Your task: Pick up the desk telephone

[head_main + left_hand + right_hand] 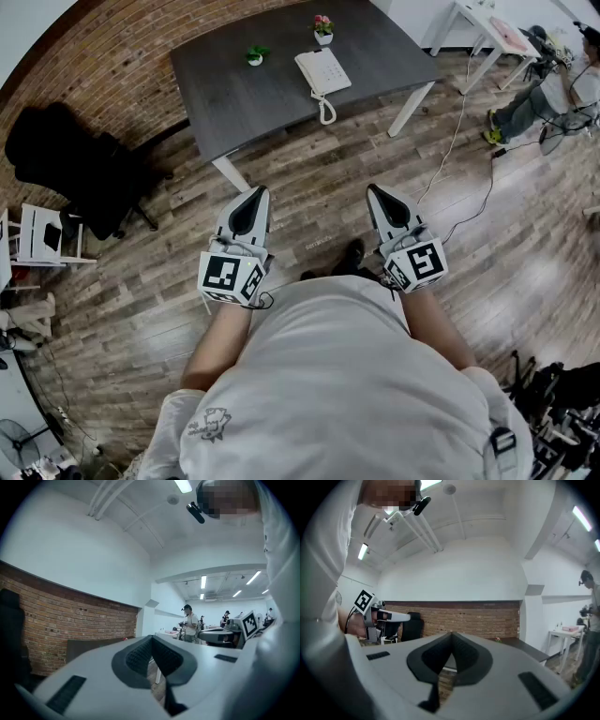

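A white desk telephone [322,71] with a coiled cord lies near the front edge of a dark grey table [234,94], far ahead of me in the head view. My left gripper [257,193] and right gripper [374,190] are held level in front of my body over the wooden floor, well short of the table. Both are shut with nothing between the jaws. In the left gripper view my left gripper [152,638] points toward the brick wall, and the right gripper [451,634] does the same in its own view. The telephone is hidden in both gripper views.
Two small potted plants [256,55] [322,29] stand on the table behind the phone. A black office chair [70,164] sits at the left by the brick wall. A white table [487,33], a seated person [544,94] and floor cables [459,131] are at the right.
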The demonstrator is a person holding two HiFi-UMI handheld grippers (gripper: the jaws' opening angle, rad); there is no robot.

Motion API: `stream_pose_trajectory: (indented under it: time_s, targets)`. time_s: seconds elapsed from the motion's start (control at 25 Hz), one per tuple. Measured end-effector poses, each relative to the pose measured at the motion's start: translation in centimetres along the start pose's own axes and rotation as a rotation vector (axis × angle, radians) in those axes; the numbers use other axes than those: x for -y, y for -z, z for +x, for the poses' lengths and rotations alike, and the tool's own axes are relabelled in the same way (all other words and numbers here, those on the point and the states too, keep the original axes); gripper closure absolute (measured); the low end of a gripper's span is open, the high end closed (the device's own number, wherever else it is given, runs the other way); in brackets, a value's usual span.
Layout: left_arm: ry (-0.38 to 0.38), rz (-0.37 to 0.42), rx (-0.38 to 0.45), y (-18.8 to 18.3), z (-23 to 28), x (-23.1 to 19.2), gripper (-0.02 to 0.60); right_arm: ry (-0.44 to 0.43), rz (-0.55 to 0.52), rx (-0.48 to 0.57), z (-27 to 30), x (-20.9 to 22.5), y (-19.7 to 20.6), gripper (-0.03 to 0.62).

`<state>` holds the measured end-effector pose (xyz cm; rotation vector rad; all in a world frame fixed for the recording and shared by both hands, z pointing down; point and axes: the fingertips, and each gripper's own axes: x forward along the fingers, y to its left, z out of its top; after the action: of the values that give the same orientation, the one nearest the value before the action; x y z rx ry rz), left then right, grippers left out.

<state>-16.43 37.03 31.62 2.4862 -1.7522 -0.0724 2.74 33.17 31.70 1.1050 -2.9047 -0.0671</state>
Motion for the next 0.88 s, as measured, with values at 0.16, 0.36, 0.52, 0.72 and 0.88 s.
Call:
stream_pose_trajectory:
  time_s: [0.16,0.36,0.52,0.72,0.88]
  targets:
    - [-0.004,0.005,-0.004,0.2,0.2,-0.3,0.571,-0.003,0.000,0.004,0.4,0.2,0.0,0.590]
    - [0.002,0.019,-0.013,0.6,1.0,-0.3,0.571,-0.004,0.003,0.002,0.9,0.7,0.4,0.591]
    - [0.001,0.014,-0.015,0.8,1.8,-0.3,0.571,-0.007,0.006,0.000,1.1,1.3,0.7,0.591]
    - [0.010,0.009,-0.026,1.1,3.1,0.1,0.571,-0.014,-0.009,-0.011,1.6,2.1,0.8,0.589]
    - [-0.010,0.005,-0.024,1.3,4.2,-0.2,0.571,-0.025,-0.012,-0.009,2.0,3.0,0.9,0.588]
